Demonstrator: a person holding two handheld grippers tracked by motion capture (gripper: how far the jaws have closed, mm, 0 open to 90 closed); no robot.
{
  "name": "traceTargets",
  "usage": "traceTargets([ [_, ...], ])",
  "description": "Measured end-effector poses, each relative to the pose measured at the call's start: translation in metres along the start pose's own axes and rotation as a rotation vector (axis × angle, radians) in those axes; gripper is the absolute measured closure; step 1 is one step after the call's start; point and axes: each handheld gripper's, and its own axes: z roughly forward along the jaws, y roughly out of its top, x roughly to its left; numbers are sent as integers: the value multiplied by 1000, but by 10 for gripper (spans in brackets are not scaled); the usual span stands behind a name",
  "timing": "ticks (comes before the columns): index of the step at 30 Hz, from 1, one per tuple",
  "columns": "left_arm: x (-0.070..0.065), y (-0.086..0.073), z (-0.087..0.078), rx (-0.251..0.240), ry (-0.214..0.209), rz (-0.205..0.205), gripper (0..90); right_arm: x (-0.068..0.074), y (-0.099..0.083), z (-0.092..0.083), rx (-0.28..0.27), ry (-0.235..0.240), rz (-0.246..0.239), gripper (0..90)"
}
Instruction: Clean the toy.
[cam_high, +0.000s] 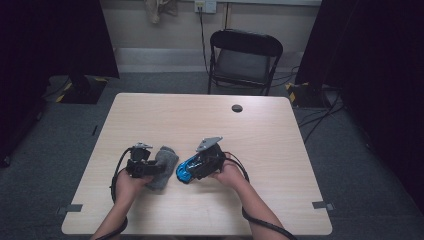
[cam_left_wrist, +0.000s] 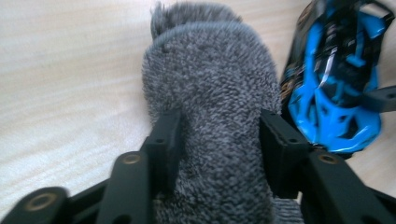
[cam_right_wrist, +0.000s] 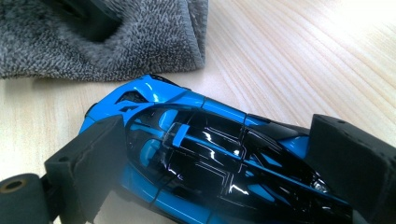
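Note:
A rolled grey terry cloth lies on the wooden table, left of centre. My left gripper has its two black pads pressed into the cloth's sides, and the pile bulges between them. In the high view the left gripper sits over the near end of the cloth. A glossy blue and black toy car sits between the pads of my right gripper, which is shut on its flanks. The car points its nose toward the cloth, a short gap away, with the right gripper behind it.
A round dark cable hole sits in the table's far part. A black folding chair stands beyond the far edge. Cables trail from both grippers toward the near edge. Bare tabletop stretches to the far side and the right.

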Motion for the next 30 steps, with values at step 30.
traceTargets([
  [30, -49, 94, 83, 24, -82, 332, 726, -1, -2, 0, -19, 5, 5, 52],
])
